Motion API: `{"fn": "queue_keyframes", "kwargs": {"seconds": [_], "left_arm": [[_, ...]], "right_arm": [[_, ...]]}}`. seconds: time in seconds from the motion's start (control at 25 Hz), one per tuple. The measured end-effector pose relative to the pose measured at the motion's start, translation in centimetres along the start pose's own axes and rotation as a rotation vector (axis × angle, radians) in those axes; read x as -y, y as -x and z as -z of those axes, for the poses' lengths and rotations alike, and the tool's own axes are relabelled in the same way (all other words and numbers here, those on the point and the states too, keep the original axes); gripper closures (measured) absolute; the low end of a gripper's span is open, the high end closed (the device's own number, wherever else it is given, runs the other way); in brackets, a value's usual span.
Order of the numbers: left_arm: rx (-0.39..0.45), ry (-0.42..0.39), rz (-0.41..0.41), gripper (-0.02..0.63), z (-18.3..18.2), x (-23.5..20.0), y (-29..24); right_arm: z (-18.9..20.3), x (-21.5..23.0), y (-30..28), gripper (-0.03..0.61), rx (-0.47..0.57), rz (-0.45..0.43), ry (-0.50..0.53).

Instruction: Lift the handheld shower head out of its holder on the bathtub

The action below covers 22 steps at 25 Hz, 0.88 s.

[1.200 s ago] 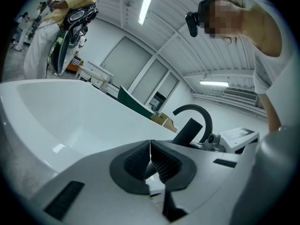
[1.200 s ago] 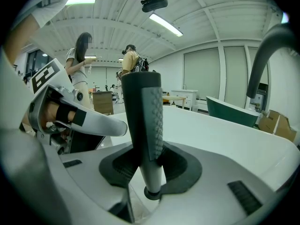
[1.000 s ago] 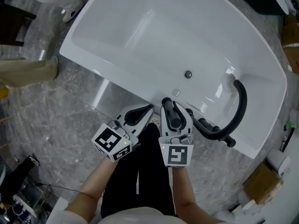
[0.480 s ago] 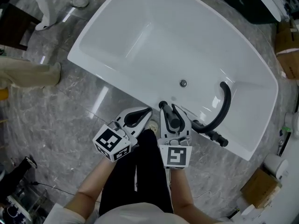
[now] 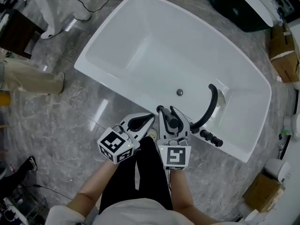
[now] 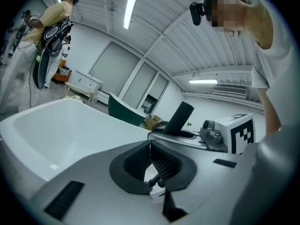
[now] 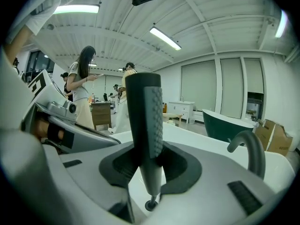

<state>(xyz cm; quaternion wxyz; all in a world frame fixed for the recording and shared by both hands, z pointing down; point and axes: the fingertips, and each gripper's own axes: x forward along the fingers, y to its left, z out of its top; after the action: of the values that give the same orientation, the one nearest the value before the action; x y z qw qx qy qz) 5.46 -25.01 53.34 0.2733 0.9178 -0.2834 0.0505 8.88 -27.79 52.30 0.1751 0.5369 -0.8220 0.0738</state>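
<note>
Moved: both grippers have come up from the tub rim, and the shower head has come up with them.
Right gripper (image 5: 169, 113): clamped on the shower head (image 7: 144, 121), which stands upright between the jaws with its thin lower end hanging below them.
Left gripper (image 5: 146, 120): jaws together with nothing in them, just beside the right one at its 9 o'clock.
Bathtub (image 5: 154, 36): white, spreading from 10 to 2 o'clock beyond the grippers.
Drain (image 5: 179, 92): at 12 o'clock from the right gripper.
Spout (image 5: 212, 104): black and curved, at 2 o'clock, apart from the shower head.
Knobs (image 5: 211, 138): black, on the rim at 4 o'clock.
Floor (image 5: 61, 121): grey marble.
</note>
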Motion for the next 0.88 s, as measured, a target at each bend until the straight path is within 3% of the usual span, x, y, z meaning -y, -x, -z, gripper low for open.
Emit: {"fn": "queue_keyframes", "kwargs": {"seconds": [0.88], "left_arm": [[0.097, -0.107, -0.047, 0.603, -8.6, 3.4, 1.9]], "right_arm": [[-8.4, 1.6, 4.8, 0.448, 0.074, -0.011, -0.001]]}}
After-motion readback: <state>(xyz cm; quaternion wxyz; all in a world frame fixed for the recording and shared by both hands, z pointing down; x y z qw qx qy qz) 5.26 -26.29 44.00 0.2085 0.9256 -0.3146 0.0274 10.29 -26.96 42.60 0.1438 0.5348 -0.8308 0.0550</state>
